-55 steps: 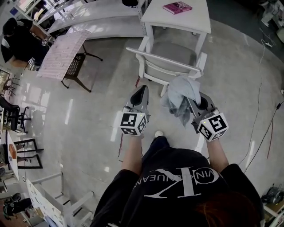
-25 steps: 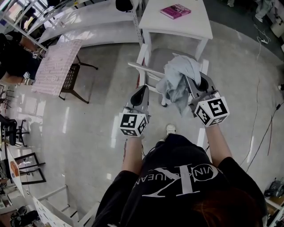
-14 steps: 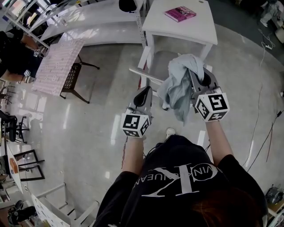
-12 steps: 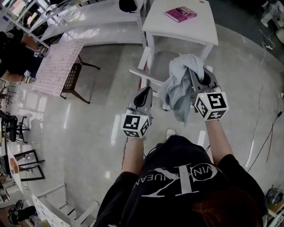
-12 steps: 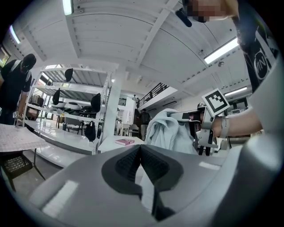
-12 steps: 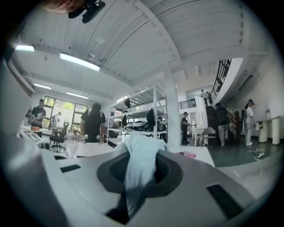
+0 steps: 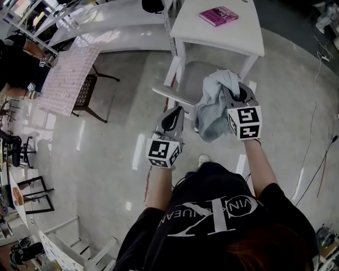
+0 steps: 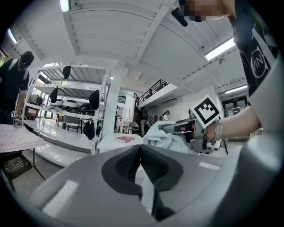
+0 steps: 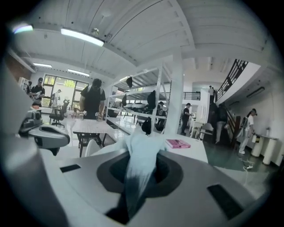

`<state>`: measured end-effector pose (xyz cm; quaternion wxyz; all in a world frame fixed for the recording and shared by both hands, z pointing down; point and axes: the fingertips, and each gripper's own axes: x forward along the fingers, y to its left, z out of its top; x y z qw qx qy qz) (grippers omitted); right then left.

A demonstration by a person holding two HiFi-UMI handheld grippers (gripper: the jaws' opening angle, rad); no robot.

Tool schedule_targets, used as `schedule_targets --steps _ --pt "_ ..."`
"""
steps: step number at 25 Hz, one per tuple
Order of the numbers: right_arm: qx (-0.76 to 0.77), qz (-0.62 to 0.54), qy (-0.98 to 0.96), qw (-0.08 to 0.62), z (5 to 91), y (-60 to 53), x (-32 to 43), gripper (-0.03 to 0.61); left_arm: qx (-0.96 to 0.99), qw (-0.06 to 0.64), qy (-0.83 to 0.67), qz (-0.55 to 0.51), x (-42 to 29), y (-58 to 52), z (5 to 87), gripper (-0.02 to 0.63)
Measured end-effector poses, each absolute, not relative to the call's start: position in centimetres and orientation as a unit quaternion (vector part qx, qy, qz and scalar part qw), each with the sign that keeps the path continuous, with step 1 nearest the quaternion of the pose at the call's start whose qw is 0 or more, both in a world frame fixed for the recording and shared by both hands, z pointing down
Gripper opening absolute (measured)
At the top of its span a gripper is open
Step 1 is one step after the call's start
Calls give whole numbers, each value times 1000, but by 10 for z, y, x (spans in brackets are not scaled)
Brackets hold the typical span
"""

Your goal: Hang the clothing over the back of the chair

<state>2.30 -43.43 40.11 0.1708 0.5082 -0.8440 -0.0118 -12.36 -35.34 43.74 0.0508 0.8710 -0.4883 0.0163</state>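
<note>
Overall: a person stands on a pale, glossy floor (image 7: 106, 159) and holds 2 grippers out in front.
White table (image 7: 233, 37): at the top of the head view, just beyond the chair.
Patterned table (image 7: 66, 71): at the left, well apart from the work.
Chair (image 7: 172, 94): white, 1 unit, its back rail toward the person and its seat toward the white table.
Clothing (image 7: 212, 108): pale blue-grey and bunched, hanging from the right gripper over the right end of the chair's back rail. Contact with the rail cannot be confirmed.
Right gripper (image 7: 229, 90): jaws clamped on a fold of the clothing, which spills out from between them.
Left gripper (image 7: 176, 111): jaws together with nothing between them, beside the clothing and apart from it, near the back rail.
Book (image 7: 219, 15): pink, lying flat on the white table.
</note>
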Motion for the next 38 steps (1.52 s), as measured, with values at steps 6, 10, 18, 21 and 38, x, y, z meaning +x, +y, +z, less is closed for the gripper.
schedule_targets --steps 6,10,18,21,38 --pt "482 -16 -843 240 437 -440 25 44 866 56 -496 16 -122 -369 443 11" --pt "457 -19 -846 273 453 -440 25 44 867 55 -495 16 -117 -376 445 11" --pt "393 -26 -843 365 484 -436 23 63 866 61 -497 15 -107 -382 455 12" --pt "381 -17 -842 382 494 -434 22 71 861 62 -504 14 -110 -381 458 11" --pt "370 50 -840 393 502 -431 32 165 857 54 -511 31 -119 -372 444 11"
